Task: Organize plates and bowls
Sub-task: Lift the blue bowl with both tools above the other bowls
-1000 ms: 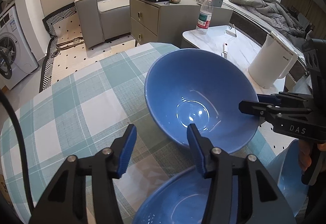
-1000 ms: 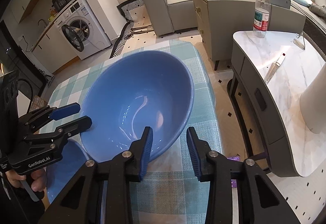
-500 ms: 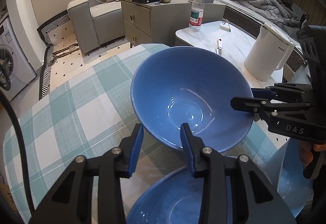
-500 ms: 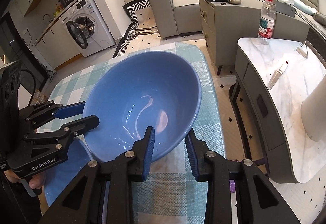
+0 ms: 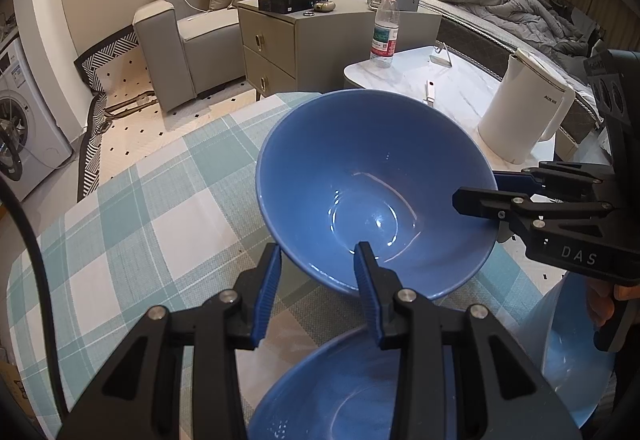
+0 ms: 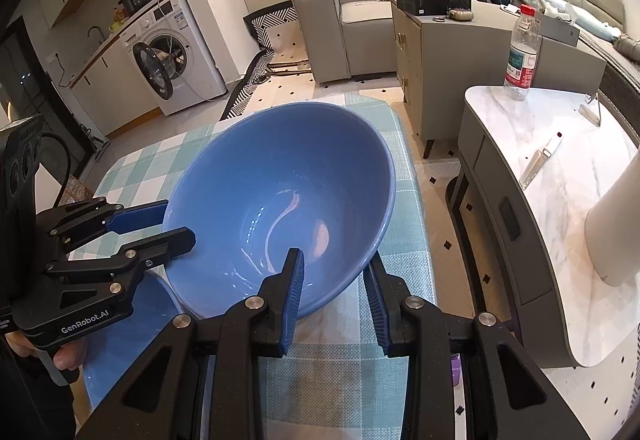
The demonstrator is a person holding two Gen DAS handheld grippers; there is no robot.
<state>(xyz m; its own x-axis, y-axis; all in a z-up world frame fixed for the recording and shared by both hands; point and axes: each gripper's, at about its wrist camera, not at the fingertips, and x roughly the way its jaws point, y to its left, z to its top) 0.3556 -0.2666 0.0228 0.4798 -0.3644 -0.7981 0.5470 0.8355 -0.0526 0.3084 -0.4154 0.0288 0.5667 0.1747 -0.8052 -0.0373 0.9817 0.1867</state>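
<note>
A large blue bowl is held tilted above the checked tablecloth; it also shows in the right wrist view. My left gripper is shut on its near rim, one finger inside and one outside. My right gripper is shut on the opposite rim and shows in the left wrist view. A second blue bowl lies below my left gripper. A third blue dish sits at the right, under the right gripper's handle.
A marble side table stands right of the dining table with a white kettle, a water bottle and small items. A grey cabinet, sofa and washing machine stand beyond.
Both grippers have closed onto the bowl's rim, and the bowl has lifted a little and tilted.
</note>
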